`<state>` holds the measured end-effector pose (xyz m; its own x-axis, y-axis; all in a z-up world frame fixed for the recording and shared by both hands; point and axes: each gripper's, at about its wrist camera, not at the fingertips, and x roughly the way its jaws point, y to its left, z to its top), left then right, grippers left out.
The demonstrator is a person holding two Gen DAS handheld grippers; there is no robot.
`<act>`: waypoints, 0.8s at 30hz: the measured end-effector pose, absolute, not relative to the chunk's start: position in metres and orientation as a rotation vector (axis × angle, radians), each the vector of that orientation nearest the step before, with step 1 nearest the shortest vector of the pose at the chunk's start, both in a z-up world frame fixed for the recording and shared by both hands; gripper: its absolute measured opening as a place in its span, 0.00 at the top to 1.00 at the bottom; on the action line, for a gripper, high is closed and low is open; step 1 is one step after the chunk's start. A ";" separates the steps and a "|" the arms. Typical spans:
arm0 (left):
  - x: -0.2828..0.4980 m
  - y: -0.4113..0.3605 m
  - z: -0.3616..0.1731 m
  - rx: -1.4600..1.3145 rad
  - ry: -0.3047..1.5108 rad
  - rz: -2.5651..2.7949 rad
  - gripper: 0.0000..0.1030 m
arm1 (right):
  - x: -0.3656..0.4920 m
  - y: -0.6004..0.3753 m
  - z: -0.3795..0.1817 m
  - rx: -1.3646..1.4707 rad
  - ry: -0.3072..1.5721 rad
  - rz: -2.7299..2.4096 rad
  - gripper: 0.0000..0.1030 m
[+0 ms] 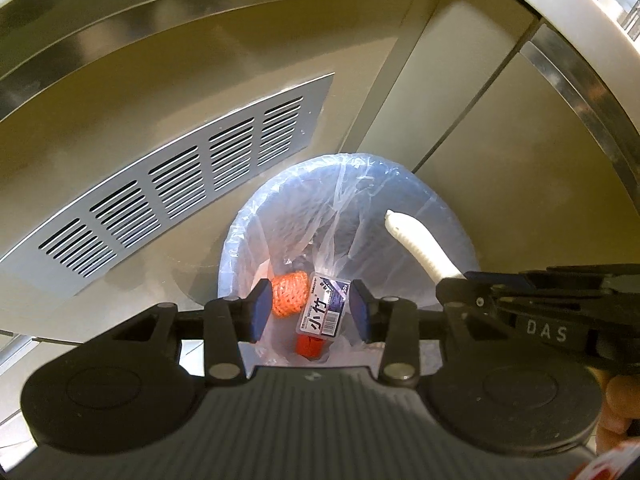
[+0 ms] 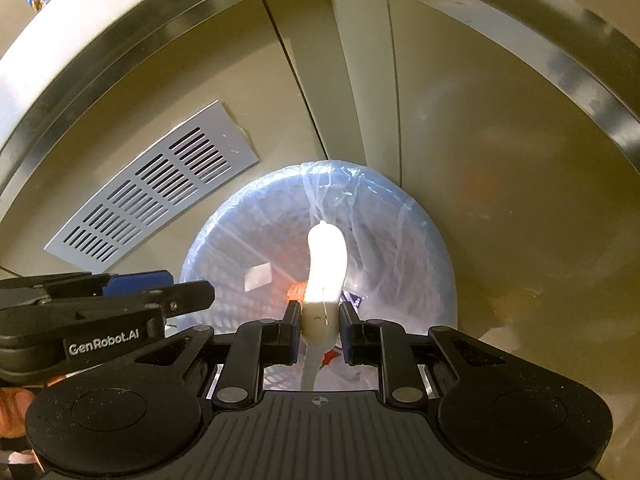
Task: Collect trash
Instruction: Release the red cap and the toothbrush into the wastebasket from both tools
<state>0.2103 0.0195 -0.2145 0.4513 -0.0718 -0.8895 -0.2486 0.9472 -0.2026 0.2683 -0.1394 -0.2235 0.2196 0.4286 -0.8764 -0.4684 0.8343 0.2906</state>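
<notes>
Both my claws over the lined bin, one with trash in it, one without.

Ahead of me stands the steel cabinet front [image 1: 120,92] with its slotted vent [image 1: 176,196]; below my fingers sits the bag-lined bin [image 1: 448,216]. My right claw [image 2: 319,330] is clamped on a pale, curved banana-like piece [image 2: 326,264] above the bin. My left claw [image 1: 308,310] is parted with nothing between its pads; under it lie an orange netted lump [image 1: 288,294], a small labelled packet [image 1: 322,308] and, I think, a red scrap [image 1: 310,346].

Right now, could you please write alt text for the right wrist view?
The right gripper clamps a pale curved banana-like object above a bag-lined trash bin beside steel cabinets. The left gripper reaches in from the left.
</notes>
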 end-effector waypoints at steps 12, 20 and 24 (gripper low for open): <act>0.208 0.023 -0.216 -0.335 1.102 0.126 0.63 | 0.269 -0.135 -0.233 -0.008 1.199 0.627 0.80; 0.203 0.026 -0.216 -0.336 1.109 0.130 0.63 | 0.267 -0.144 -0.233 0.003 1.204 0.597 0.56; 0.199 0.026 -0.210 -0.339 1.103 0.121 0.63 | 0.263 -0.153 -0.227 0.003 1.218 0.584 0.56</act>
<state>0.1987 0.0259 -0.2104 0.4501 -0.0710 -0.8901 -0.2630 0.9421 -0.2081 0.2627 -0.1530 -0.2269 0.2185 0.4236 -0.8791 -0.4209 0.8537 0.3067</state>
